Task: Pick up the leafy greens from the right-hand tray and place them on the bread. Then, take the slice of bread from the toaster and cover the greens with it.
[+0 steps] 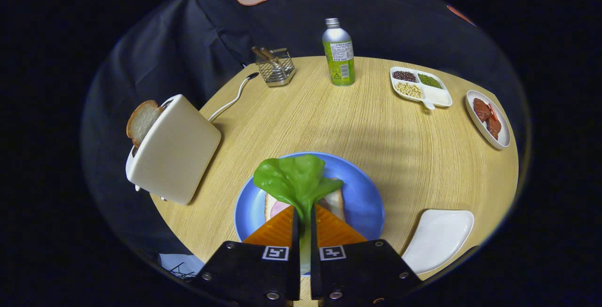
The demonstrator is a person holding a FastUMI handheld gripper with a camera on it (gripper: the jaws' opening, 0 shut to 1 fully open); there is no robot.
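Fingers: your gripper [304, 213] has its two fingers nearly together, clamped on the stem of the lettuce leaf [294, 180].
Lettuce leaf: you hold it just ahead of the fingertips, its blade spread over the bread slice on the plate [336, 201].
Blue plate [362, 189]: it sits on the round wooden table [329, 119] directly ahead of your fingers, carrying that slice with a pink filling showing at its left.
Toaster [176, 149]: it stands at ten o'clock from the plate, tilted in this view, with a second bread slice [141, 121] standing up out of its slot.
White tray [437, 239]: at four o'clock from the plate.
Far side: a utensil basket [277, 67] at eleven o'clock, a green bottle [338, 55] at twelve, a divided dish of beans [420, 87] and a dish of red slices [488, 118] at two.
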